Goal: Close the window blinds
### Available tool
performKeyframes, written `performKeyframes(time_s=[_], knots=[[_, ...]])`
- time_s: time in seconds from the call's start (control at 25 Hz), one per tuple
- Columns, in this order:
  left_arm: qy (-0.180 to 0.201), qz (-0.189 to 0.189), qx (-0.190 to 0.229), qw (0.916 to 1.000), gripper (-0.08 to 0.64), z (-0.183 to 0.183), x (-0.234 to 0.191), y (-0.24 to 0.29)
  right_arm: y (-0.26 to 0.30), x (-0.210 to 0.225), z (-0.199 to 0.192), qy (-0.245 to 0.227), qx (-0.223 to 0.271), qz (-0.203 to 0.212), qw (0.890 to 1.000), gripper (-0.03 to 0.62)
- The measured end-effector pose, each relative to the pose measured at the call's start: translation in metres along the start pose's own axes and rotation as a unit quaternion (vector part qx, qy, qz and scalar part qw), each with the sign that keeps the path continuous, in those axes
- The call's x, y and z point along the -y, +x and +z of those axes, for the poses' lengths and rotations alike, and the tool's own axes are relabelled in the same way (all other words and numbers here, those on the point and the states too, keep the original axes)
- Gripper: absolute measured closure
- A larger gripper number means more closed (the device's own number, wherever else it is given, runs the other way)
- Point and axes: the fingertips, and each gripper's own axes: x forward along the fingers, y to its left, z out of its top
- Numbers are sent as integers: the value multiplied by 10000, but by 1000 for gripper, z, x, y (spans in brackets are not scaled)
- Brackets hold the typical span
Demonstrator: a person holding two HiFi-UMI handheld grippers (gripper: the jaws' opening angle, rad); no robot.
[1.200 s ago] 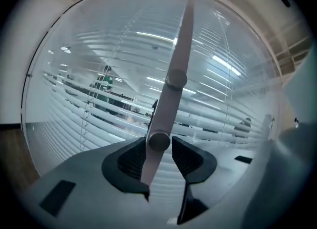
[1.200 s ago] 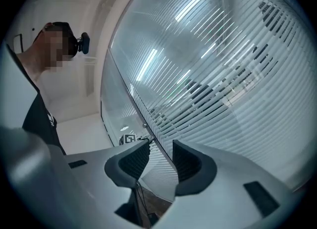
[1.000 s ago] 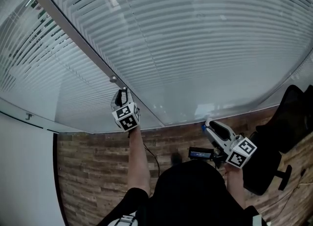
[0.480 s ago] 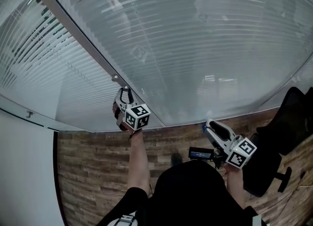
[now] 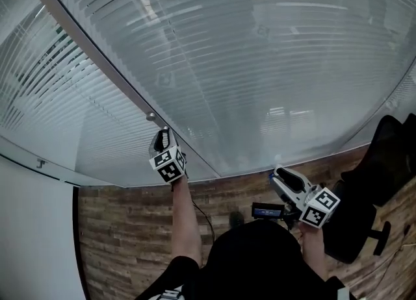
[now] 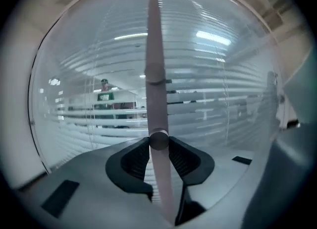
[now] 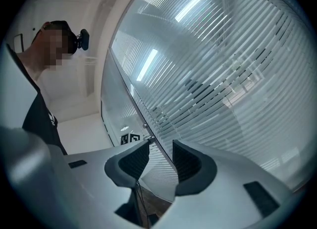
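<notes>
Blinds (image 5: 260,65) knob (image 6: 158,140), on the frame (image 5: 97,52), sits clamped between left gripper (image 6: 158,148) fingers; right gripper (image 7: 161,156), to its right, released and empty.

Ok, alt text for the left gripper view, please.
The left gripper is shut on a slim upright wand that runs up the middle of the picture. Behind it, horizontal blinds with gaps between the slats fill the view.

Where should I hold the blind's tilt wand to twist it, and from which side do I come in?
Grip the tilt wand near its lower end, coming in from the room side with one jaw on each side of it. It is a thin round rod that runs close along the glass, so probably only that side is free. The left gripper is shut on it there.
</notes>
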Motion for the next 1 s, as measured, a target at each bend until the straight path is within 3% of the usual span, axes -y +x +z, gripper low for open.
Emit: performKeyframes(time_s=[0.08, 0.16, 0.2, 0.44, 0.52, 0.6, 0.64, 0.76, 0.84, 0.92, 1.0], knots=[[1259, 435, -146, 9910, 423, -5, -4, 6, 4, 3, -3, 6, 13, 0, 10000, 442], [2303, 804, -244, 9695, 423, -6, -5, 11, 5, 4, -2, 13, 30, -7, 10000, 442], [2653, 921, -288, 9593, 423, -6, -5, 12, 4, 3, -1, 16, 36, -2, 10000, 442], [3812, 1216, -493, 9151, 423, -19, -4, 15, -3, 7, -12, 70, 52, 67, 9999, 442], [3995, 1208, -597, 9068, 423, -30, -10, 18, -2, 8, -21, 121, 37, 86, 9999, 442], [3872, 1095, -687, 9129, 422, -40, -17, 25, 2, 13, -29, 156, 62, 92, 9998, 442], [3679, 1030, -689, 9216, 420, -44, -21, 28, 6, 16, -32, 163, 86, 97, 9998, 442], [2514, 713, -558, 9636, 413, -52, -23, 22, 11, 23, -38, 191, 146, 129, 9996, 442], [1652, 422, -415, 9845, 413, -60, -13, 3, 5, 25, -44, 243, 135, 154, 9995, 442], [1062, 114, -256, 9940, 413, -65, 4, -21, -5, 24, -47, 305, 114, 200, 9993, 442], [675, -326, -108, 9971, 413, -64, 24, -46, -11, 20, -48, 390, 89, 246, 9989, 442]])
